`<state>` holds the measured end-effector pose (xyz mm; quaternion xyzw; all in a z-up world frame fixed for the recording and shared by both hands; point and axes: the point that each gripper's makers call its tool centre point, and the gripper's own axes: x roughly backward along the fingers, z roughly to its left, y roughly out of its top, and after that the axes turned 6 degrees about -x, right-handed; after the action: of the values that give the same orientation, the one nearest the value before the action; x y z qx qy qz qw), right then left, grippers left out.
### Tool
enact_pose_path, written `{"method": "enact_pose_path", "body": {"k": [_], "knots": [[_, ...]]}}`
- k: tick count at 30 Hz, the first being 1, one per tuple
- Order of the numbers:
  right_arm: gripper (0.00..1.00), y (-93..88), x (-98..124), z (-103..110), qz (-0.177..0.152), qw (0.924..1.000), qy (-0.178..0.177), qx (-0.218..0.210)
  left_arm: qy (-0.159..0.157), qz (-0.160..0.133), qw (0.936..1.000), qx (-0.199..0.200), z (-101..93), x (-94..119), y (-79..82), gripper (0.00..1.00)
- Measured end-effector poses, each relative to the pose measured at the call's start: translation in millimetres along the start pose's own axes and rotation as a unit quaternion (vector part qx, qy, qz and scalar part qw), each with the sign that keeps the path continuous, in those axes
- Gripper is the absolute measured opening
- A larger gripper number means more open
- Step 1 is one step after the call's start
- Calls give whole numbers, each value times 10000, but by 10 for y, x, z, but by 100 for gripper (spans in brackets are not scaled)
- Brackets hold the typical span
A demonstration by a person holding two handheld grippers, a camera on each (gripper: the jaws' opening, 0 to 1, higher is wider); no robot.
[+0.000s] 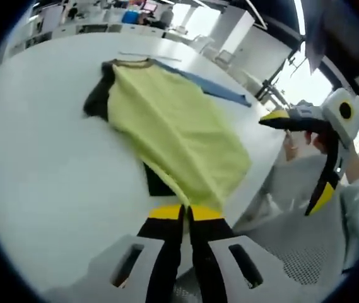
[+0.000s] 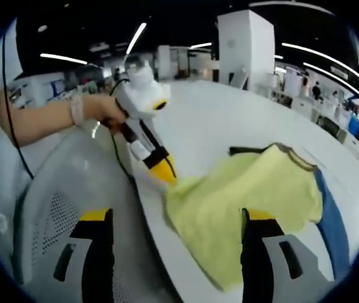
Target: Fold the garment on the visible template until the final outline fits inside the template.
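Note:
A yellow garment (image 1: 173, 126) with a brown collar lies on the white table (image 1: 47, 177), and a black layer (image 1: 96, 100) pokes out from under it. My left gripper (image 1: 185, 211) is shut on the garment's near hem at the table edge. In the right gripper view the left gripper (image 2: 164, 172), held by a hand, pinches the corner of the garment (image 2: 248, 196). My right gripper (image 2: 178, 216) stands open wide, one jaw over the cloth and one off the table. In the left gripper view the right gripper (image 1: 298, 158) hangs open in the air beside the table.
A blue strip (image 1: 220, 89) lies along the garment's far side, also seen as the blue strip (image 2: 334, 227). A white mesh chair (image 2: 53, 189) stands against the table's near edge. Desks and screens line the far room.

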<state>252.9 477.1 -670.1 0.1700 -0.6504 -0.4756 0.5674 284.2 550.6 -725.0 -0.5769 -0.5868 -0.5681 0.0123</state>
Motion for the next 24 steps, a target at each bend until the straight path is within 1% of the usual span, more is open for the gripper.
{"method": "enact_pose_path", "body": {"k": [5, 7, 9, 14, 16, 18, 22, 24], "knots": [[71, 21, -106, 57, -13, 9999, 158, -59, -86, -163, 9998, -67, -79, 1, 108, 0], [70, 33, -152, 88, -25, 9997, 228, -78, -111, -175, 9997, -139, -108, -10, 139, 0], [65, 46, -190, 121, -41, 9994, 315, -121, -101, -152, 9997, -191, -117, -18, 150, 0], [54, 50, -321, 145, -32, 9989, 422, -201, -192, -284, 9992, -183, -154, -13, 219, 0], [51, 24, -357, 132, 65, 9990, 405, -188, -218, -332, 9990, -204, -172, 3, 249, 0], [49, 24, -378, 120, 65, 9991, 395, -151, -226, -367, 9988, -215, -186, 17, 273, 0], [41, 79, -428, 75, -29, 9993, 318, -211, -263, -491, 9981, -268, -231, 45, 353, 0], [40, 132, -450, 47, -105, 9995, 225, -181, -340, -569, 9975, -249, -268, 56, 403, 0]]}}
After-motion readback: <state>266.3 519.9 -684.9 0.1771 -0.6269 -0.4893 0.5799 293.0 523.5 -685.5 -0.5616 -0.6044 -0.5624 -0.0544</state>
